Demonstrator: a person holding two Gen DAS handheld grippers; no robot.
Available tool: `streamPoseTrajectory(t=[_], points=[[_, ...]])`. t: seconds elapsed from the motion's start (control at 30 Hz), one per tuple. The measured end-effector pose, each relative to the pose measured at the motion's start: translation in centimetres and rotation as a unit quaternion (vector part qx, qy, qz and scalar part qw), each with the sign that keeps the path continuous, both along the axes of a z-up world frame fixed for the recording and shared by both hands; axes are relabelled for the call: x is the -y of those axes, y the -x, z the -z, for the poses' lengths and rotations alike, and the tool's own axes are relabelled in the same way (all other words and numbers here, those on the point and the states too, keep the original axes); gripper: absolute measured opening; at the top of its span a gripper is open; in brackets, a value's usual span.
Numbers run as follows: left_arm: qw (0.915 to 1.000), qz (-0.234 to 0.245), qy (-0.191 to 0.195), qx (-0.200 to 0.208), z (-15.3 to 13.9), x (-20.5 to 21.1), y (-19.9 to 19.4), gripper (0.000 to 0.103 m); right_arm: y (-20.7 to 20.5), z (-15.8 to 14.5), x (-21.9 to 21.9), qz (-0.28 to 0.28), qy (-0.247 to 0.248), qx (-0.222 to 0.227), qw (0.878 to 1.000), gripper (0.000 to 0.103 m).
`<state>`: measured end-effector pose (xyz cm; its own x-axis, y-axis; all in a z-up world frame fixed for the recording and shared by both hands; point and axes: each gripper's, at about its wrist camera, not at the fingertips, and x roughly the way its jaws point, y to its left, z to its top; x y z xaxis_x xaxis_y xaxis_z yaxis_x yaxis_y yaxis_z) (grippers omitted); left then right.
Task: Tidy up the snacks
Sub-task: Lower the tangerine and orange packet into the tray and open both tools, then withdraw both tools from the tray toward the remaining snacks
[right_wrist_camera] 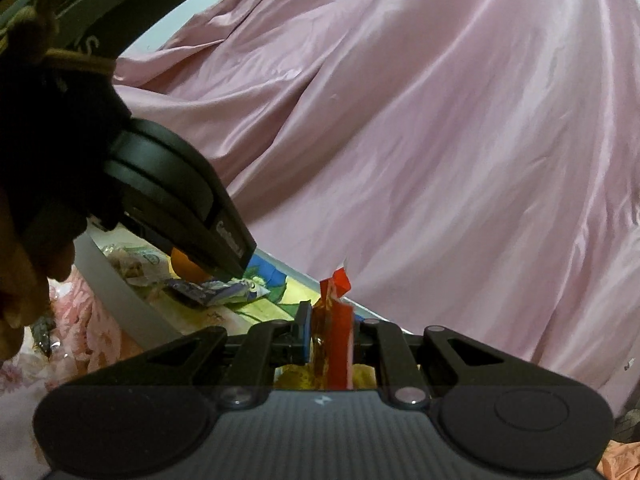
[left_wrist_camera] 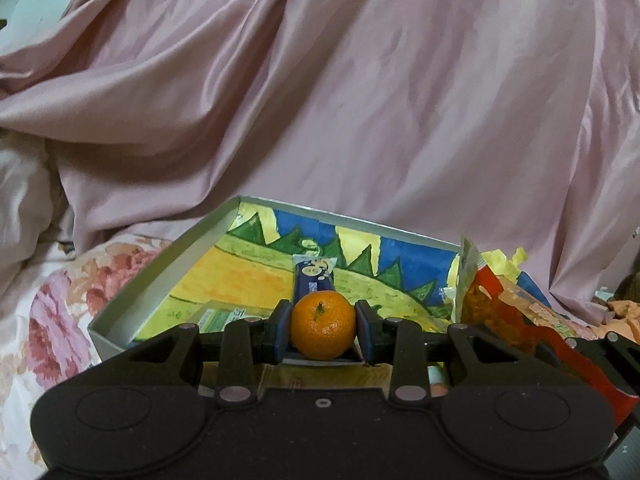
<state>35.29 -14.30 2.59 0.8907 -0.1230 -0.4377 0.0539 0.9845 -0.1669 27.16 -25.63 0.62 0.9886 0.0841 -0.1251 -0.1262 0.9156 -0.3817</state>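
My left gripper (left_wrist_camera: 323, 330) is shut on a small orange mandarin (left_wrist_camera: 322, 326) and holds it over the near part of a shallow box (left_wrist_camera: 132, 296) with a painted blue, green and yellow floor. A blue snack packet (left_wrist_camera: 314, 276) lies in the box beyond the mandarin. My right gripper (right_wrist_camera: 330, 336) is shut on a red and orange snack bag (right_wrist_camera: 336, 340), which also shows at the right in the left wrist view (left_wrist_camera: 516, 320). In the right wrist view the left gripper's body (right_wrist_camera: 180, 208) hangs over the box (right_wrist_camera: 116, 296) with the mandarin (right_wrist_camera: 186, 270) under it.
A pink satin cover (left_wrist_camera: 360, 100) rises behind the box. A floral bedsheet (left_wrist_camera: 52, 320) lies to the left. Other wrapped snacks (right_wrist_camera: 140, 264) lie in the box's far corner. Crumpled orange material (left_wrist_camera: 628, 316) sits at the far right.
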Motion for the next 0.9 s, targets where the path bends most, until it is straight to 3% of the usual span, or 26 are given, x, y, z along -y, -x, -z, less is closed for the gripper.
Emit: streamPoseTrajectory(t=[0.27, 0.37, 0.47, 0.53, 0.7, 0.9], points=[[0.9994, -0.007, 0.023, -0.026, -0.2, -0.7, -0.3, 0.038, -0.4, -0.4, 0.4, -0.015, -0.02, -0.026, 0.999, 0.019], [0.9988, -0.014, 0.037, -0.03, -0.5, -1.1, -0.1, 0.052, -0.3, -0.3, 0.4, -0.016, -0.019, -0.035, 0.999, 0.027], [0.9989, -0.016, 0.036, -0.027, -0.9, -1.1, 0.3, 0.066, -0.5, -0.3, 0.4, -0.014, -0.02, -0.04, 0.999, 0.042], [0.9991, -0.017, 0.034, -0.021, -1.3, -1.1, 0.8, 0.074, -0.4, -0.5, 0.6, -0.016, -0.031, -0.047, 0.998, 0.064], [0.9994, -0.017, 0.029, -0.006, -2.4, -0.8, 2.2, 0.09, 0.0, -1.2, 1.0, -0.02, -0.049, -0.044, 0.998, 0.094], [0.9994, -0.019, 0.02, 0.021, -3.5, -1.2, 5.1, 0.102, 1.7, -1.1, -0.1, -0.007, -0.014, -0.007, 1.0, 0.103]])
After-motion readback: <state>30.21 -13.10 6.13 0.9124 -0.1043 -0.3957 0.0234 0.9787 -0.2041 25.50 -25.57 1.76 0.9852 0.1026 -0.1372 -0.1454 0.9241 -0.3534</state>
